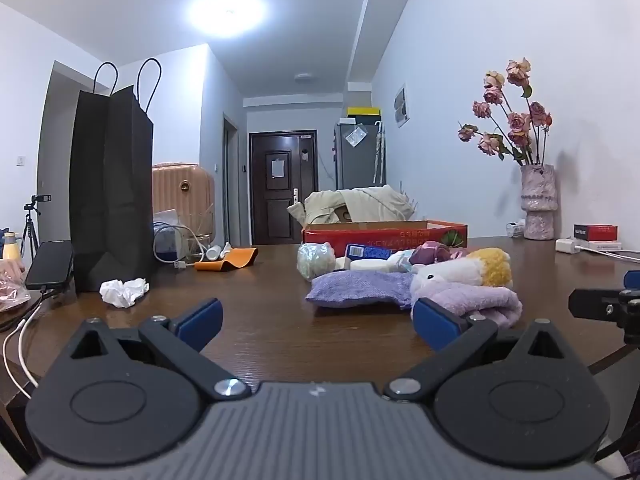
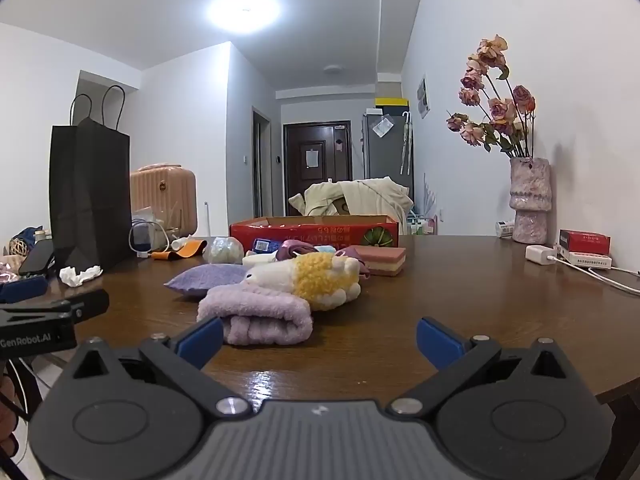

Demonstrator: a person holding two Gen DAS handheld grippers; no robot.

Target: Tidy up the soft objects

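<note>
A pile of soft things lies mid-table: a folded lilac towel, a white and yellow plush toy, a purple knitted cushion and a pink layered sponge. Behind them stands a shallow red cardboard box. My left gripper hovers open over bare wood, the towel just beyond its right finger. My right gripper is open too, with nothing between its fingers; the towel lies just ahead of its left finger. In the left wrist view I see the plush toy and the cushion.
A tall black paper bag stands at the left with a crumpled tissue and a phone beside it. A vase of dried roses, a charger and small boxes sit at the right wall. A pale green ball lies near the box.
</note>
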